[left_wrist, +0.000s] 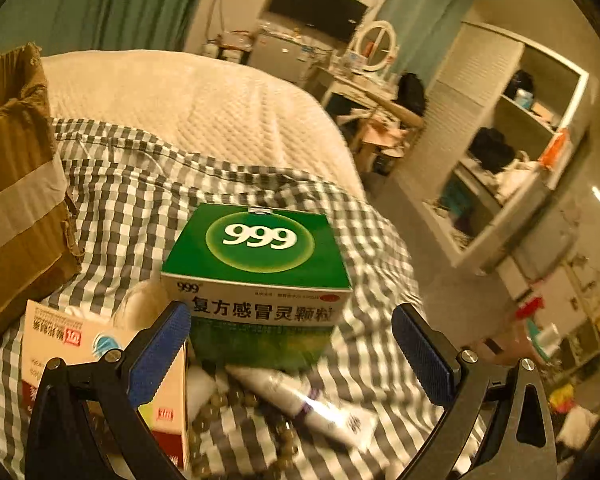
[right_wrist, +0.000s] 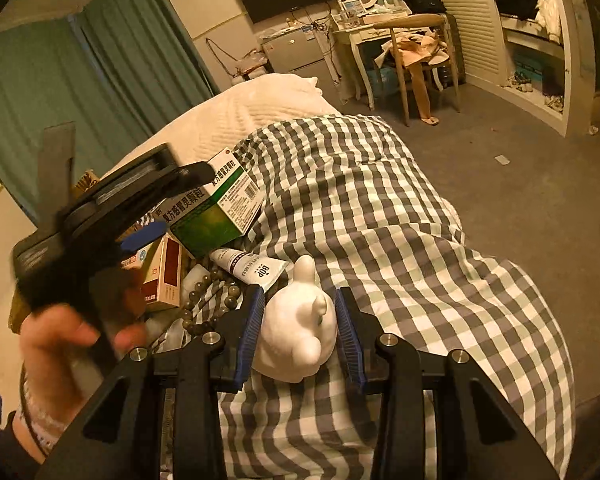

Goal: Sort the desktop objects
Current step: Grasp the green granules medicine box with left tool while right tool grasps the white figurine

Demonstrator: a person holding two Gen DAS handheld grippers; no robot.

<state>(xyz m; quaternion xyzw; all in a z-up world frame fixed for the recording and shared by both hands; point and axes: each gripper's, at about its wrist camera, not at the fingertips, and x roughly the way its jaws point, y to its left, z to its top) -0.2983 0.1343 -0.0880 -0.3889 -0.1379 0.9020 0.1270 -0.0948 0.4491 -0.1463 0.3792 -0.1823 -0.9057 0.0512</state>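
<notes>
Checked grey-and-white bedding (right_wrist: 380, 208) covers the bed that serves as the work surface, in a bedroom with teal curtains. Most objects lie together in one pile on it: a green medicine box (left_wrist: 256, 276), a red-and-white carton (left_wrist: 100, 360) beside it, a white tube (left_wrist: 300, 396) and a string of beads (right_wrist: 212, 300) in front of them. At the left edge stands a brown cardboard box (left_wrist: 16, 200); its inside is not visible, so it cannot be told whether anything is sorted into it.

The left gripper (left_wrist: 292, 352) hangs spread wide before the green box, holding nothing. The right gripper (right_wrist: 298, 334) has its pads on both sides of a white rabbit figure (right_wrist: 300, 320), which appears clamped just beside the pile.

The sorting seems to be at an early stage: only the rabbit is in hand, and the box, carton, tube and beads are not yet separated.
</notes>
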